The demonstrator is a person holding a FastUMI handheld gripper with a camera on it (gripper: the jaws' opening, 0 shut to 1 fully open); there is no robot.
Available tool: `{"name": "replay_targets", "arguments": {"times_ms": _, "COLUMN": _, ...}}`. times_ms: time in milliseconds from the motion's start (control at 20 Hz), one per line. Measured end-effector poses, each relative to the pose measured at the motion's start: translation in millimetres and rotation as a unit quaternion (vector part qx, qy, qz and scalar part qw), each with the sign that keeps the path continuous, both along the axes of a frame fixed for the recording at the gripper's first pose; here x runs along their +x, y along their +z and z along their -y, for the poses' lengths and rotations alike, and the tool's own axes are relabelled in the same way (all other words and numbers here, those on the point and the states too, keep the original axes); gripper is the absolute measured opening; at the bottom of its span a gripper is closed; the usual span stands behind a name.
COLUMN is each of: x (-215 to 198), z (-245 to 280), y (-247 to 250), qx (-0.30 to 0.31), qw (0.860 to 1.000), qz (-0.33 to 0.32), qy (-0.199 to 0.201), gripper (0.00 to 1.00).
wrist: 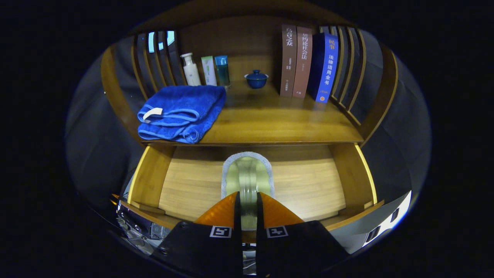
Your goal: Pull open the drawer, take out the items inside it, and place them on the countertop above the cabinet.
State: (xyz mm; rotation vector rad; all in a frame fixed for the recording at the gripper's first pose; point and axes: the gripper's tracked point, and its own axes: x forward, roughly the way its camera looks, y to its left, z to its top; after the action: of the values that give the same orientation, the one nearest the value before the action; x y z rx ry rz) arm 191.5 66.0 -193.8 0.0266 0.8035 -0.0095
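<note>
Tongs (247, 206) clamp a clear glass (247, 175) above the open drawer (308, 185).

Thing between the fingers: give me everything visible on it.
The object looks like a clear, pale greenish roll or disc seen edge-on, with a grey-white rim arching over its top. It stands upright in the open drawer, above the wooden drawer floor. The gripper has both orange fingers closed on its lower part. What it is exactly is unclear.
</note>
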Motion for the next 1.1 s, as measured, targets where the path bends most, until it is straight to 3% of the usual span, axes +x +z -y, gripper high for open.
{"name": "replay_targets", "arguments": {"times_ms": 300, "x": 28, "z": 4, "y": 25, "qx": 0.003, "qw": 1.0, "qz": 0.012, "qy": -0.002, "gripper": 0.18}}
{"name": "replay_targets", "arguments": {"times_ms": 1100, "x": 175, "z": 12, "y": 24, "qx": -0.009, "qw": 1.0, "qz": 0.003, "qy": -0.006, "gripper": 0.18}}
